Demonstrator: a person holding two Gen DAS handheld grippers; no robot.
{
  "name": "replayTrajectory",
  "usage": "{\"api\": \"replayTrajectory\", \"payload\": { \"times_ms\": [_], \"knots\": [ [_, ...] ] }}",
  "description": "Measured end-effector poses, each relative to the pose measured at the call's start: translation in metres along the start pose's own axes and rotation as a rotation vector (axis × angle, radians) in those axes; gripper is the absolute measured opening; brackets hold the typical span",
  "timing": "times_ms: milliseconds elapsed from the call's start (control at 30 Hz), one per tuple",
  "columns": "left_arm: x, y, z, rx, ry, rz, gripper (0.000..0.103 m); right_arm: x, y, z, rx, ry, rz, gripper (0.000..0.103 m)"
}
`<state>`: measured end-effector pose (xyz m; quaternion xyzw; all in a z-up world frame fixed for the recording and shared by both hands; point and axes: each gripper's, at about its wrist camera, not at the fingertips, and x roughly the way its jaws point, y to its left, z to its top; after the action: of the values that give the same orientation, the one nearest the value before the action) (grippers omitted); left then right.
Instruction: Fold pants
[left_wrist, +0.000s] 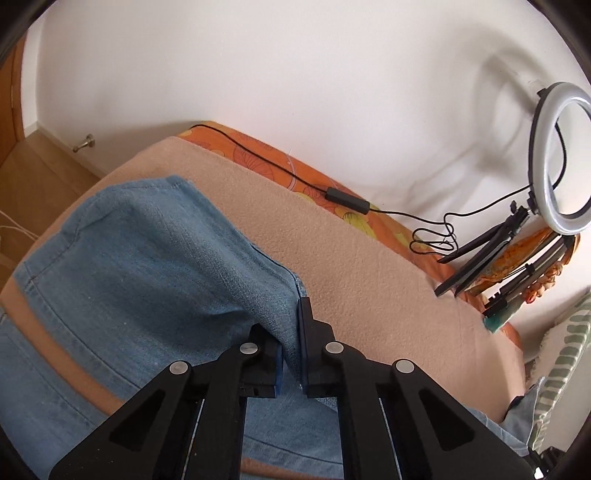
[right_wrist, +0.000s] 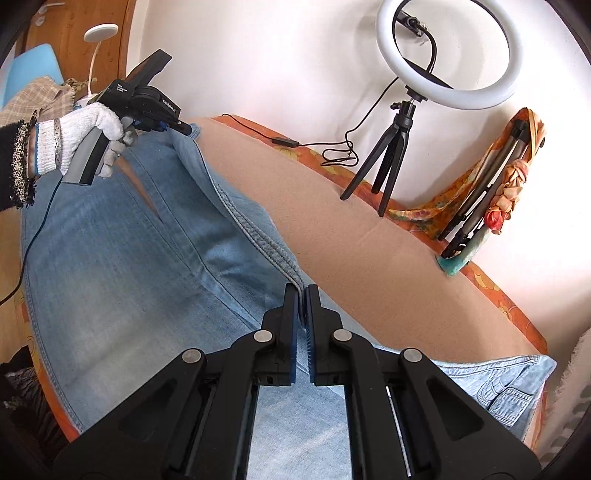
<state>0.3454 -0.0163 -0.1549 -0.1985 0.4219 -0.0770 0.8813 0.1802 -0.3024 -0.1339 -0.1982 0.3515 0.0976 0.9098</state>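
Observation:
Light blue denim pants (left_wrist: 147, 258) lie on a beige blanket (left_wrist: 351, 240) spread over a bed. My left gripper (left_wrist: 291, 325) is shut on a raised fold of a pant leg, and the cloth drapes over its left finger. In the right wrist view the pants (right_wrist: 110, 258) stretch from the lower right up to the upper left. My right gripper (right_wrist: 303, 295) is shut on the thick side seam of the denim. The left gripper (right_wrist: 186, 129) also shows there at the far end of the leg, held by a gloved hand (right_wrist: 85, 129).
A ring light (right_wrist: 448, 55) on a small tripod (right_wrist: 388, 162) stands at the blanket's far edge by the white wall. Its cable and controller (left_wrist: 347, 199) run along the orange sheet. A folded tripod wrapped in orange cloth (right_wrist: 491, 184) leans against the wall.

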Motion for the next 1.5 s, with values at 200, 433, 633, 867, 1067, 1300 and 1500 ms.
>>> {"api": "replayTrajectory", "payload": {
  "times_ms": [200, 433, 633, 867, 1067, 1300, 1500],
  "knots": [
    [-0.057, 0.006, -0.025, 0.021, -0.045, -0.067, 0.005, -0.044, 0.035, -0.024, -0.046, 0.001, 0.044, 0.005],
    [-0.108, 0.026, -0.099, 0.031, -0.058, -0.069, 0.005, -0.094, 0.084, -0.056, -0.059, 0.045, 0.115, 0.005],
    [-0.118, 0.041, -0.160, 0.071, 0.006, -0.017, 0.005, -0.107, 0.116, -0.097, -0.060, 0.115, 0.159, 0.005],
    [-0.137, 0.039, -0.163, 0.145, 0.002, 0.081, 0.020, -0.101, 0.118, -0.120, 0.004, 0.137, 0.177, 0.005],
    [-0.134, 0.006, -0.126, 0.285, -0.062, 0.114, 0.056, -0.098, 0.118, -0.121, 0.035, 0.137, 0.170, 0.005],
    [-0.066, -0.017, -0.117, 0.430, 0.091, 0.255, 0.056, -0.100, 0.117, -0.120, 0.065, 0.121, 0.156, 0.005],
    [-0.050, 0.021, -0.121, 0.355, 0.128, 0.275, 0.025, -0.099, 0.118, -0.120, 0.077, 0.118, 0.152, 0.005]
  ]
}}
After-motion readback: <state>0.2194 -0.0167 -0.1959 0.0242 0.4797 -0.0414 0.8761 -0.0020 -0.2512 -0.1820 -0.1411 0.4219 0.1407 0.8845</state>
